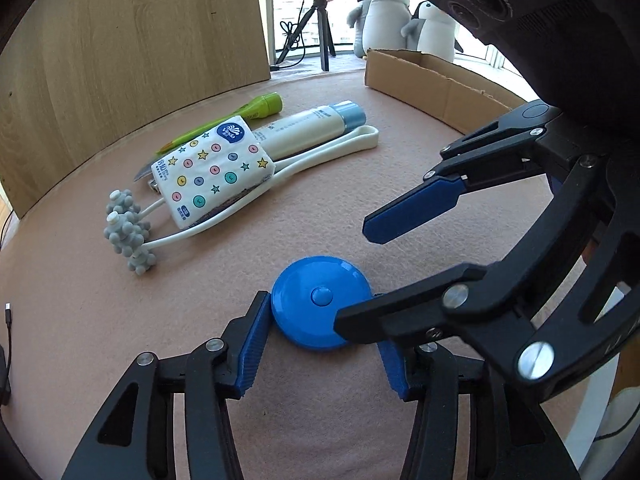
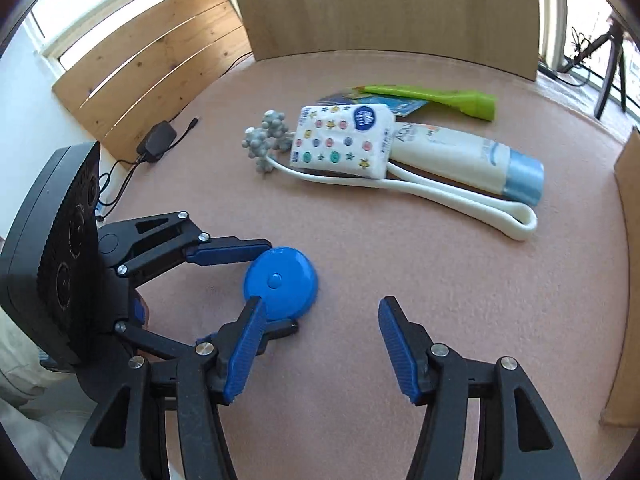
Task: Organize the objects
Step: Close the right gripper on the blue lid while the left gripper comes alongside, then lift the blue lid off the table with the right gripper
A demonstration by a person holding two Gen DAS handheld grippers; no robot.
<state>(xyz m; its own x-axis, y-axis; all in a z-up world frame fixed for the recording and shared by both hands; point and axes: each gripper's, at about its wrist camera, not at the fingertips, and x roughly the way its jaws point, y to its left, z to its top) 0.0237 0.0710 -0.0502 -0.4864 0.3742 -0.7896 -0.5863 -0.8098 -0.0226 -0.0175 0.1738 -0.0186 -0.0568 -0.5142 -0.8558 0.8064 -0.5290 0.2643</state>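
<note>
Pink felt table (image 1: 400,208), "Vinda" tissue pack (image 1: 212,172)

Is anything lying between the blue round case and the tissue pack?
No. Between the blue round case and the tissue pack only bare pink felt shows, apart from the massager's white handle beside the pack; clearest in the right wrist view.

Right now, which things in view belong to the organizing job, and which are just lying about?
Job:
blue round case, between the left gripper pads
tissue pack
cream tube
green flashlight
white massager
cardboard box
right gripper, open

Lying about:
plush penguins
tripod
black adapter with cable
</note>
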